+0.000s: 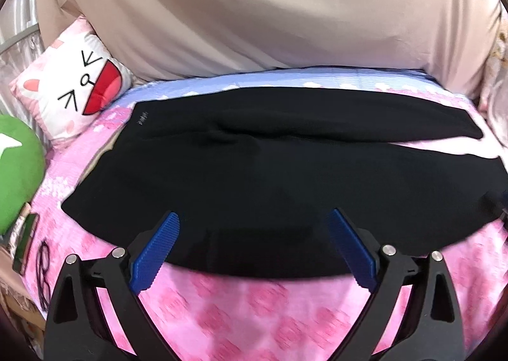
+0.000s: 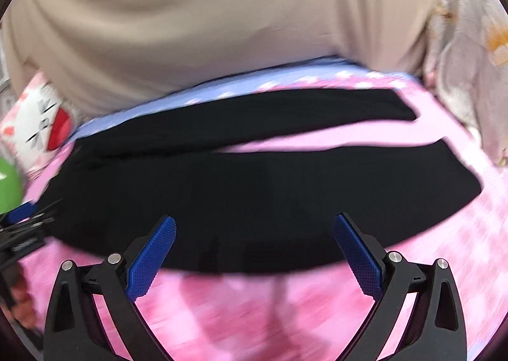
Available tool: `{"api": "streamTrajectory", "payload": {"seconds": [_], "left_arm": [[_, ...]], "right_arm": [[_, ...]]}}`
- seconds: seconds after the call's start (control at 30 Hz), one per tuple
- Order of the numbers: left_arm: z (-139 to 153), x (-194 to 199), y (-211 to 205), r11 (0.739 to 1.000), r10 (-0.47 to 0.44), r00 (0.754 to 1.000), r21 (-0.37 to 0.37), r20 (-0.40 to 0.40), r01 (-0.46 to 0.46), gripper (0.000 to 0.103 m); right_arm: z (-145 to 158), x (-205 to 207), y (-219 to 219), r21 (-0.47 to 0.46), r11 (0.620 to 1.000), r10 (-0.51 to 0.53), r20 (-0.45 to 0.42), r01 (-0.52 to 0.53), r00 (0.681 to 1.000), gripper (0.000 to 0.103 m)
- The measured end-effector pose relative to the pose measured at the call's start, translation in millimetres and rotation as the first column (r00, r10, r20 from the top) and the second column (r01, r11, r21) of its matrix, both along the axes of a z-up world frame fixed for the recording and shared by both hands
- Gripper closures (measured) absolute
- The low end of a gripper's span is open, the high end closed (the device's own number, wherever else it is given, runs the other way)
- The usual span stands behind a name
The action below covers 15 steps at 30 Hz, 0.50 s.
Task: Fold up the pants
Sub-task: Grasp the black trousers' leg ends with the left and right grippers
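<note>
Black pants (image 1: 254, 170) lie flat across a pink patterned bed cover (image 1: 254, 313), waistband at the left, both legs running right with a gap between them. My left gripper (image 1: 254, 218) is open and empty, its blue pads over the near edge of the pants. In the right wrist view the pants (image 2: 254, 189) lie the same way on the bed cover (image 2: 254, 313). My right gripper (image 2: 254, 222) is open and empty over the near leg's edge. The left gripper shows blurred at the left edge of the right wrist view (image 2: 22, 234).
A cat-face pillow (image 1: 73, 87) and a green plush (image 1: 16, 167) sit at the left. Glasses (image 1: 43, 269) and a phone (image 1: 25, 243) lie near the left bed edge. A beige curtain or sheet (image 1: 254, 11) hangs behind the bed. A light blanket (image 2: 470, 75) lies at the right.
</note>
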State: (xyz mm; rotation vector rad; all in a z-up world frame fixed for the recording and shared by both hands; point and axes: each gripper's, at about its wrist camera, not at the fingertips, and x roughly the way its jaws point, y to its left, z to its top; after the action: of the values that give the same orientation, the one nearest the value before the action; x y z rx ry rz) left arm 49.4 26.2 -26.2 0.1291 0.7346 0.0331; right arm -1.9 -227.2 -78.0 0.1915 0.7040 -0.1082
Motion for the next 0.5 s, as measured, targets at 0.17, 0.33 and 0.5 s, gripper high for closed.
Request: {"api": "streamTrajectory", "payload": {"seconds": [0.17,0.33,0.5], "left_arm": [[-4.3,46.0,29.5,1.000,0.028,0.999,0.011,0.020,-0.028,0.007],[-2.6,114.1,75.9,0.997,0.073,0.997,-0.028,0.004,-0.073,0.007],[3.5,197.3,135.4,0.991,0.135,0.991,-0.022,0.016,-0.134,0.007]], "right_arm": [[8.9,66.7,-100.6,-0.096,0.994,-0.049,-0.024,0.046,0.999,0.005],[6.6,150.7,-198.1,-0.055,0.996,-0.070,-0.046,0.067,0.996,0.005],[-5.6,214.7,-249.7,-0.040,0.995,-0.094,-0.111,0.090,0.989,0.006]]}}
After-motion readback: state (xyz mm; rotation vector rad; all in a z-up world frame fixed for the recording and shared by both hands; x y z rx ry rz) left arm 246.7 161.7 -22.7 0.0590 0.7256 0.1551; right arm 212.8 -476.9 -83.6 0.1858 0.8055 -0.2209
